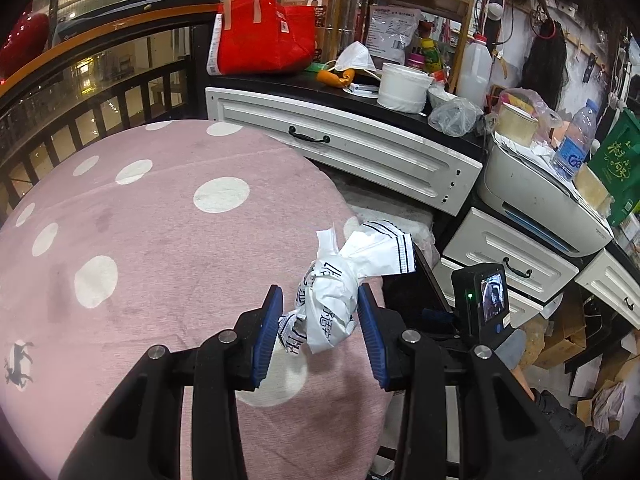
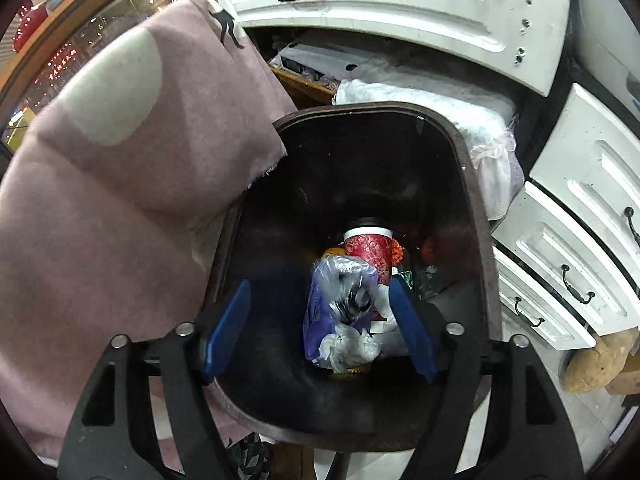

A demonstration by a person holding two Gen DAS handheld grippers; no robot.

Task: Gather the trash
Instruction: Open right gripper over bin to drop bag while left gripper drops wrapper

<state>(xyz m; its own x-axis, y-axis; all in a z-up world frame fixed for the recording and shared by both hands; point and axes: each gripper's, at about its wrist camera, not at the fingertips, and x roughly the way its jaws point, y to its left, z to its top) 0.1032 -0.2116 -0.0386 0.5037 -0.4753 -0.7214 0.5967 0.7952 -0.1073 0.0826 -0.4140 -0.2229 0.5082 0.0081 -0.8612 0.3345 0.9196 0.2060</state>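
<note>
Our left gripper point(image 1: 320, 332) pinches a crumpled white wrapper point(image 1: 340, 292) between its blue fingers point(image 1: 269, 334), above the pink dotted cloth point(image 1: 140, 220). Beyond them, a white drawer point(image 1: 344, 148) sits under the cluttered counter point(image 1: 312, 84). Our right gripper point(image 2: 320, 330) hangs with its fingers spread wide over the dark bin point(image 2: 476, 208); a plastic bag point(image 2: 340, 316) lies between them, loose, with a red cup point(image 2: 370, 250) just past it.
</note>
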